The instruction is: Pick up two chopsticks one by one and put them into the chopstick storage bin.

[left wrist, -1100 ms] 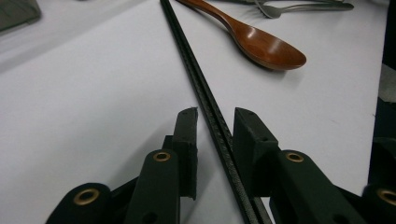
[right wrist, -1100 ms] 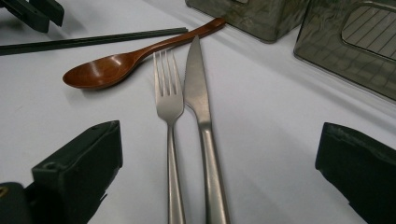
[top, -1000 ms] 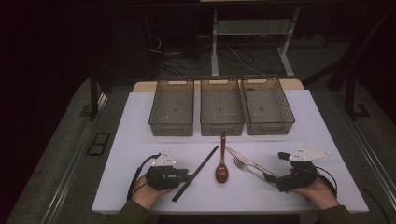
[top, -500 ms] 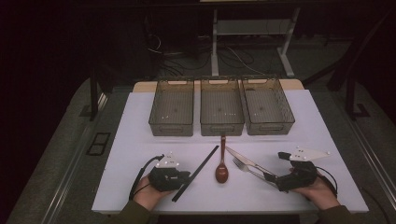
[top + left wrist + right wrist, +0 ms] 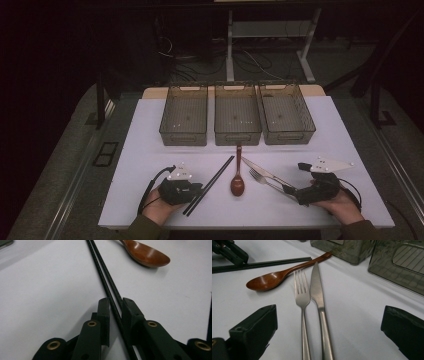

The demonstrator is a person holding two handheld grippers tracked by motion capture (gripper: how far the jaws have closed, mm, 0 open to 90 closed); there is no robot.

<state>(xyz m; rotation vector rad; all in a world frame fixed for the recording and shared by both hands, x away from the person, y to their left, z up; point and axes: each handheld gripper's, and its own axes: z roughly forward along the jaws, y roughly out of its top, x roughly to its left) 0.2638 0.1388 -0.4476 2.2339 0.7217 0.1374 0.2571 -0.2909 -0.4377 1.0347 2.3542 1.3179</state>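
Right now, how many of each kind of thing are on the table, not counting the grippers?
Bins: 3
Chopsticks: 2
Wooden spoon: 1
Fork: 1
Knife: 1
Total: 8

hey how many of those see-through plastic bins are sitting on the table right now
3. The translucent grey plastic bins stand in a row across the far side of the white table: the left bin, the middle bin, and the right bin. None appears hidden.
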